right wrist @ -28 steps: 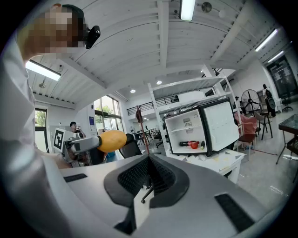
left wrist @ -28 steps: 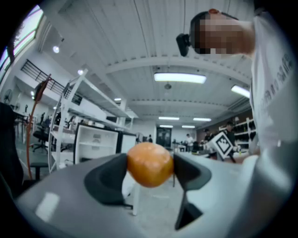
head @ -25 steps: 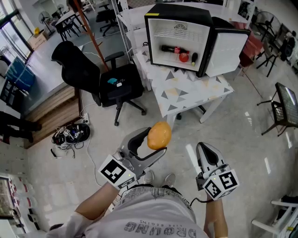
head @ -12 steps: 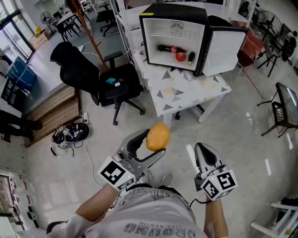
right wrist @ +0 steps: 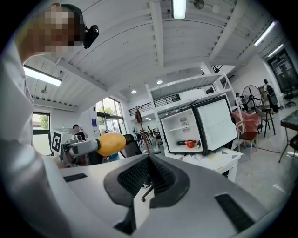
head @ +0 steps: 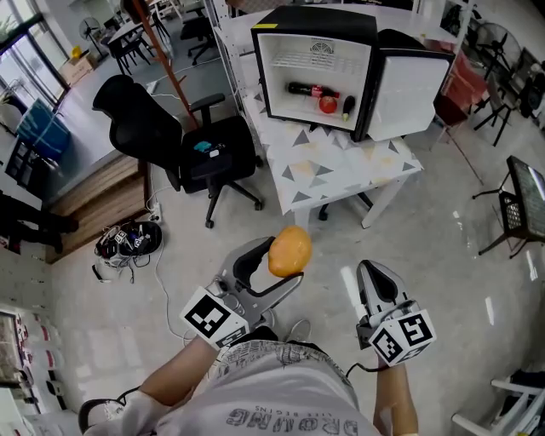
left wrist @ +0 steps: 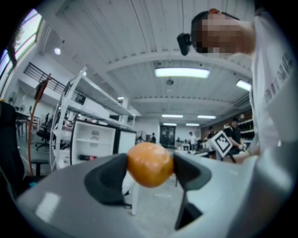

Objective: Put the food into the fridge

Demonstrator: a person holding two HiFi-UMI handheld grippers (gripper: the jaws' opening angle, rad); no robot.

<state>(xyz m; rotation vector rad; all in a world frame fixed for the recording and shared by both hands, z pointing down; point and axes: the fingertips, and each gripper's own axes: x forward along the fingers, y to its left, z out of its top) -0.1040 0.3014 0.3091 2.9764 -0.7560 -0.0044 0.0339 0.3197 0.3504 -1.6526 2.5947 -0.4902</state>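
Note:
My left gripper (head: 285,259) is shut on an orange, round piece of food (head: 289,250), held level over the floor; between the pads the food (left wrist: 150,164) fills the left gripper view. To its right my right gripper (head: 372,278) is shut with nothing in it, its jaws meeting in the right gripper view (right wrist: 149,173). Ahead stands a small black fridge (head: 317,24) on a white table (head: 341,166), its door (head: 410,85) swung open to the right. A dark bottle (head: 302,88), a red fruit (head: 328,104) and a small dark item lie on its lower shelf.
A black office chair (head: 183,140) stands left of the table. A heap of cables and gear (head: 128,243) lies on the floor at the left. A black wire rack (head: 521,200) is at the right edge. Pale glossy floor lies between me and the table.
The table and fridge have drifted slightly left and up in the head view as I moved. Both grippers keep their poses, the left still holding the orange food.

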